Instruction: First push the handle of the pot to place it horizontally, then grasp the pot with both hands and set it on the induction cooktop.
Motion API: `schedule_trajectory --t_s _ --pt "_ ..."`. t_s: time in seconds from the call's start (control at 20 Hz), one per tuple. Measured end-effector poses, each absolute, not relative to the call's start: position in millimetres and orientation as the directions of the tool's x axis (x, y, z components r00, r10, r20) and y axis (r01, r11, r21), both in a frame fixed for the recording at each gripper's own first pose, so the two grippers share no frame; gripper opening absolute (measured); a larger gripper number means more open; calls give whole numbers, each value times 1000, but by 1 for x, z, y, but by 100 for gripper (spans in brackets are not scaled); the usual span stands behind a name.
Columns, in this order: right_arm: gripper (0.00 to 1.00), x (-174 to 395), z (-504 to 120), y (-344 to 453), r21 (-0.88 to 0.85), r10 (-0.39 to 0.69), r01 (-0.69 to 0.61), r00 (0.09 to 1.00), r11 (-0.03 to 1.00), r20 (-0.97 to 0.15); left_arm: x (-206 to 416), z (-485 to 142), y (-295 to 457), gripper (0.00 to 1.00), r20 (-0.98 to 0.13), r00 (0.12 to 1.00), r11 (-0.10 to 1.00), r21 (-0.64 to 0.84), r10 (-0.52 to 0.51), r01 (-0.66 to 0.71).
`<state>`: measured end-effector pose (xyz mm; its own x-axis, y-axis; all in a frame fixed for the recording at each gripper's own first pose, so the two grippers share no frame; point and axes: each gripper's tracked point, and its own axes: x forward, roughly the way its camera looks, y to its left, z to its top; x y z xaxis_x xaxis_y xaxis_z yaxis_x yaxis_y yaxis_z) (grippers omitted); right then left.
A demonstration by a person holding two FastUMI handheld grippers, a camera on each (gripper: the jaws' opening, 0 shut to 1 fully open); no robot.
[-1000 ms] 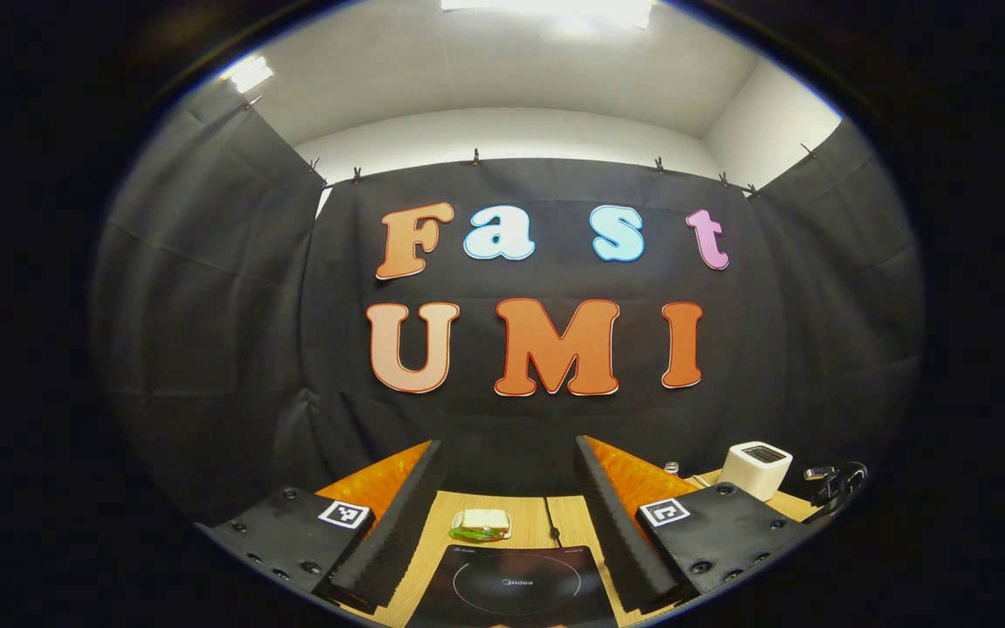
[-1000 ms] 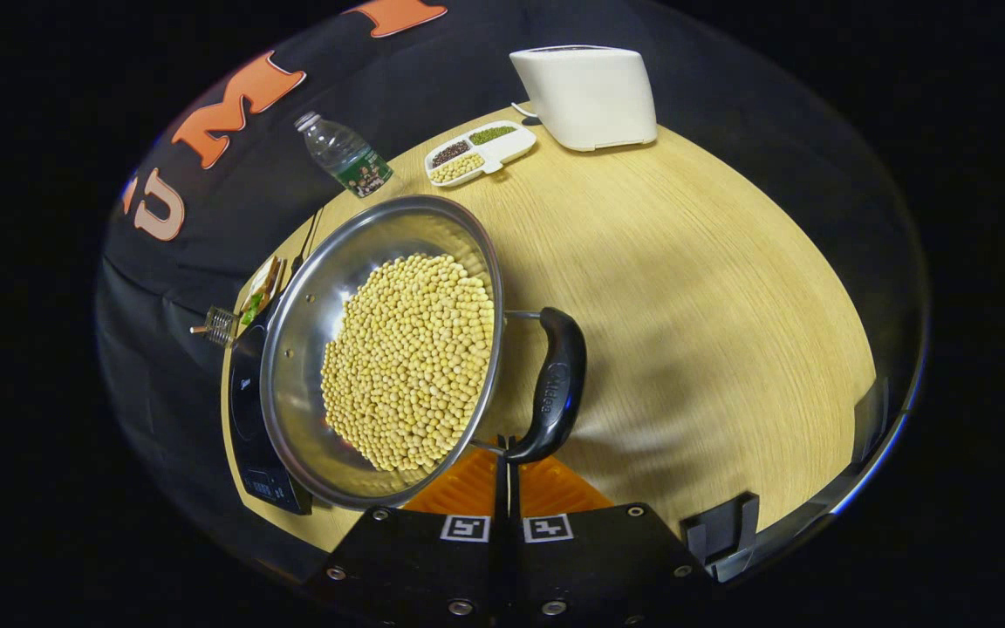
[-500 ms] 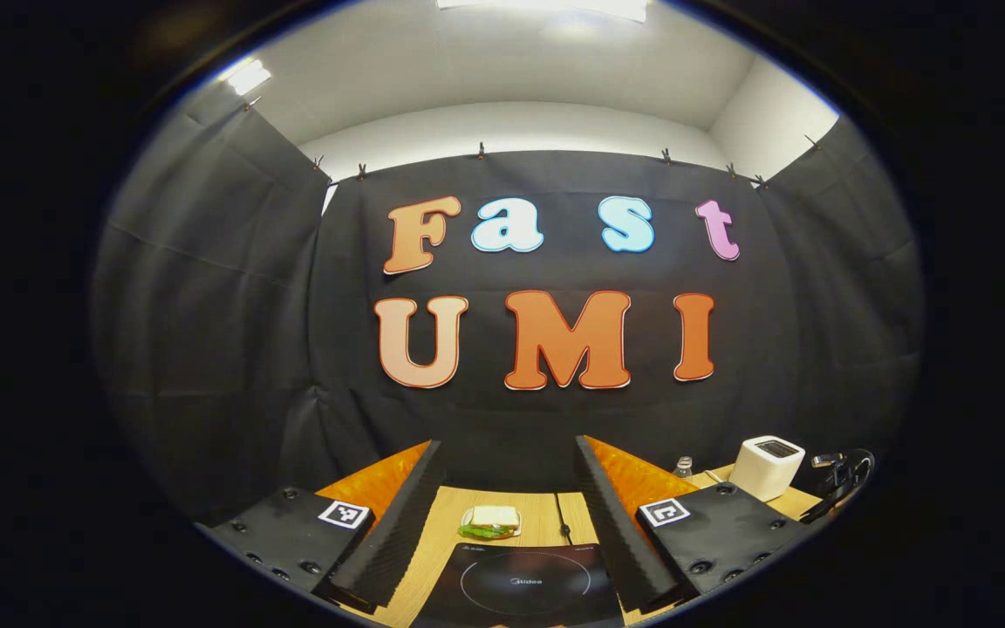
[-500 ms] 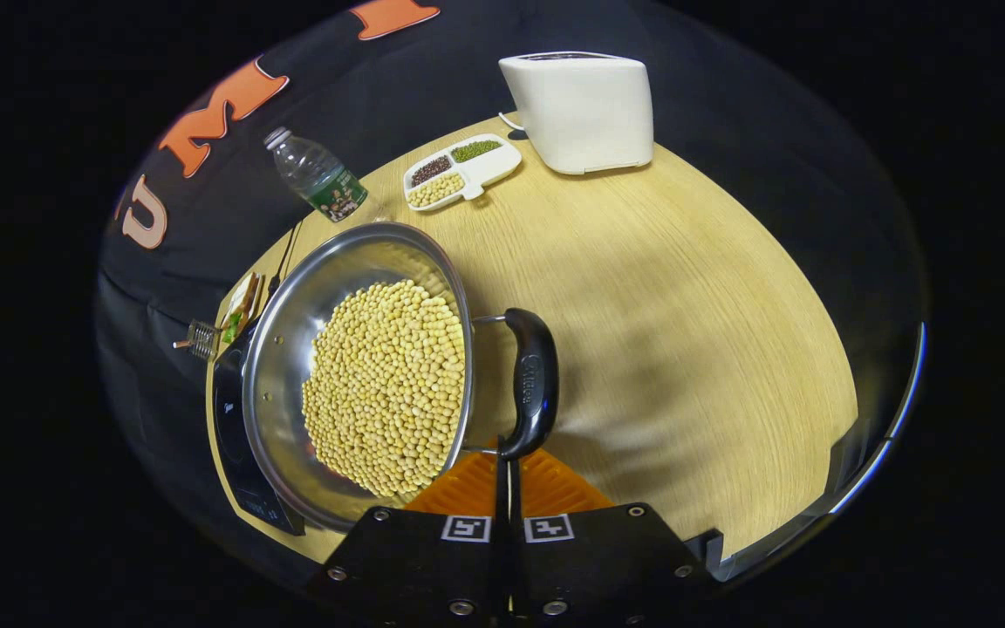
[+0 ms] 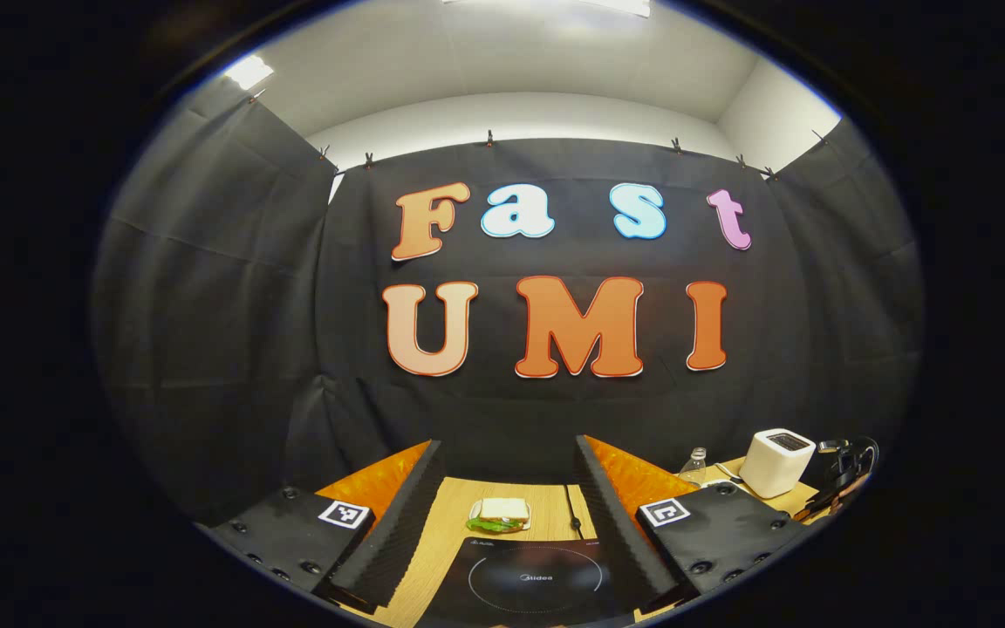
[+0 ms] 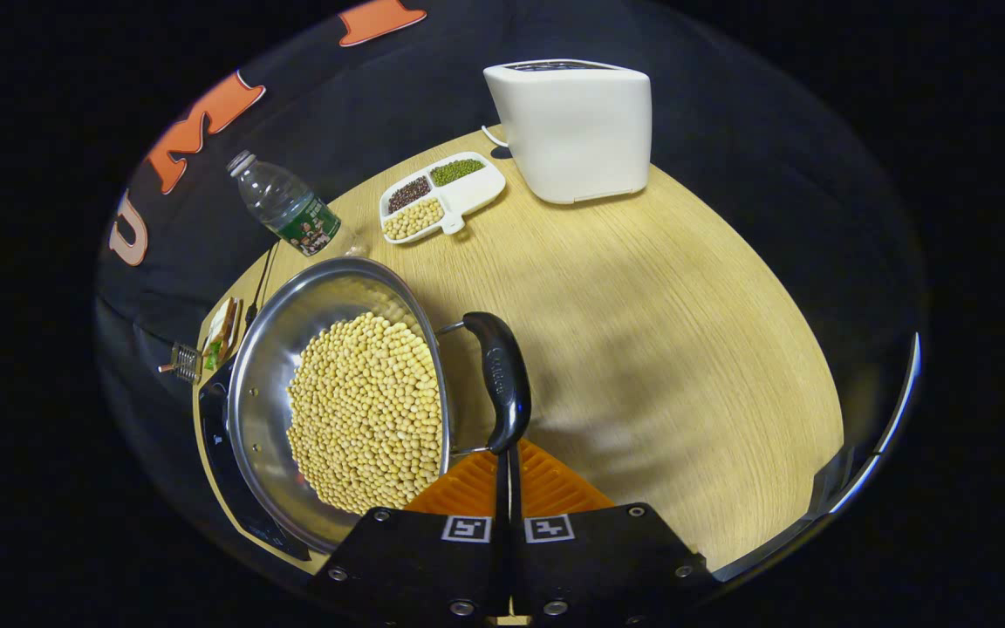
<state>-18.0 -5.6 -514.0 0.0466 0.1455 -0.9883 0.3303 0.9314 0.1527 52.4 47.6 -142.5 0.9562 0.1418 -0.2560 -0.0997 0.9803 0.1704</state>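
Note:
In the right gripper view a steel pot (image 6: 269, 347) full of yellow beans (image 6: 363, 410) sits at the table's left, partly over the black induction cooktop (image 6: 216, 453). Its black loop handle (image 6: 502, 384) faces my side. My right gripper (image 6: 507, 453) is shut, and its tips touch the lower end of that handle. In the left gripper view my left gripper (image 5: 507, 488) hangs open above the cooktop (image 5: 537, 580), with nothing between its fingers.
A white toaster (image 6: 577, 126), a divided dish of beans (image 6: 441, 192) and a water bottle (image 6: 286, 208) stand at the table's far side. A sandwich (image 5: 501, 513) lies behind the cooktop. Bare wooden table (image 6: 659, 349) spreads to the right of the pot.
The right gripper has moved forward against the handle; the handle has swung and the pot sits further left in its view. The left gripper has drifted slightly and stays open.

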Motion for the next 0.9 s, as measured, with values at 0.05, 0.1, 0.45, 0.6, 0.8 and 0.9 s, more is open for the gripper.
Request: schedule_trajectory --t_s 0.05,0.1,0.45,0.6,0.8,0.9 --pt "0 -12 -516 -7 141 132 330 49 933 -990 53 -146 48 98 -267 953 981 168 141 -98" --pt "0 -6 -517 -9 130 119 330 53 935 -991 54 -151 49 98 -277 950 981 167 143 -99" --pt "0 12 -507 -7 154 128 311 102 938 -987 54 -185 43 98 -369 921 986 150 127 -76" --pt "6 16 -490 -5 211 170 314 154 926 -973 52 -205 32 97 -423 900 989 140 104 -49" --pt "28 30 -461 -6 261 189 288 253 921 -949 49 -248 1 99 -532 846 995 100 39 17" --pt "51 34 -452 -3 258 184 241 291 936 -939 47 -276 -17 99 -599 800 997 57 -12 57"
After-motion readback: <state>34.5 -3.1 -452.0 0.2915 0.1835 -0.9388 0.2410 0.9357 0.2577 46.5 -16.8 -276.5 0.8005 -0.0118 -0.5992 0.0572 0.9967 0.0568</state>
